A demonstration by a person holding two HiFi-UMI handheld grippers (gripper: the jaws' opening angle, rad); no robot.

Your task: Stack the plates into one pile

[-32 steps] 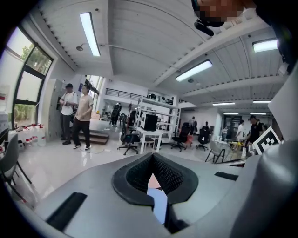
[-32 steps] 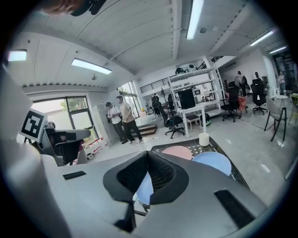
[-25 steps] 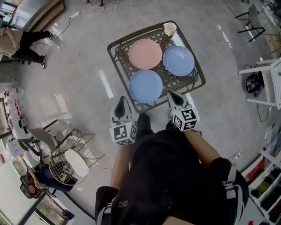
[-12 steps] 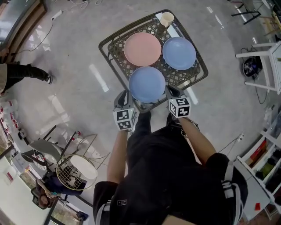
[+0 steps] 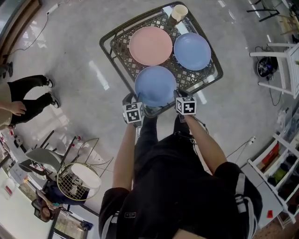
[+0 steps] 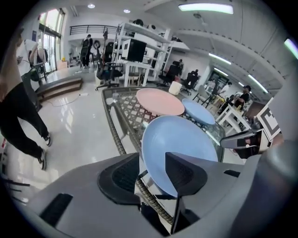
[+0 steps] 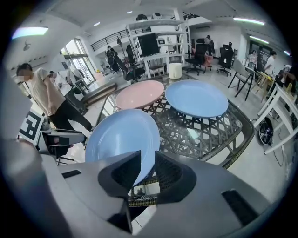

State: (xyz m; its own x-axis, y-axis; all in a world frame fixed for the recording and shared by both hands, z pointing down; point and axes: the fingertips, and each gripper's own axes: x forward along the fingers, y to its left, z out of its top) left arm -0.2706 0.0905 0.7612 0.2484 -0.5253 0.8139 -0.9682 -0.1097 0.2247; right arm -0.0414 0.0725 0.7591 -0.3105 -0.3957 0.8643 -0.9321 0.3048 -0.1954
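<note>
**A:** What are you working over?

**B:** A dark table [image 5: 194, 77] with a woven lattice top and a rope-like rim. It stands on a pale, glossy floor [image 5: 70, 60]. Three plates lie flat on it, none stacked. The near blue plate [image 5: 155, 85] is at the edge closest to me. The pink plate [image 5: 150, 45] and the far blue plate [image 5: 192, 51] lie side by side behind it. A paper cup [image 5: 178, 12] stands at the far corner.

**A:** And your grippers?

**B:** They flank the near blue plate. My left gripper [image 6: 152, 162] has just been opening its jaws and they stand wide. The plate's rim shows in the gap, but the pads aren't pressing on it. My right gripper [image 7: 148, 160] has its jaws parted too, with the same plate's rim in the gap and nothing gripped.

**A:** What about the room?

**B:** It's a big, bright hall. There is white shelving [image 6: 139, 46] at the back and a round wire basket [image 5: 77, 179] on the floor to my left. A person in dark trousers [image 5: 28, 93] stands well apart from the table.
</note>
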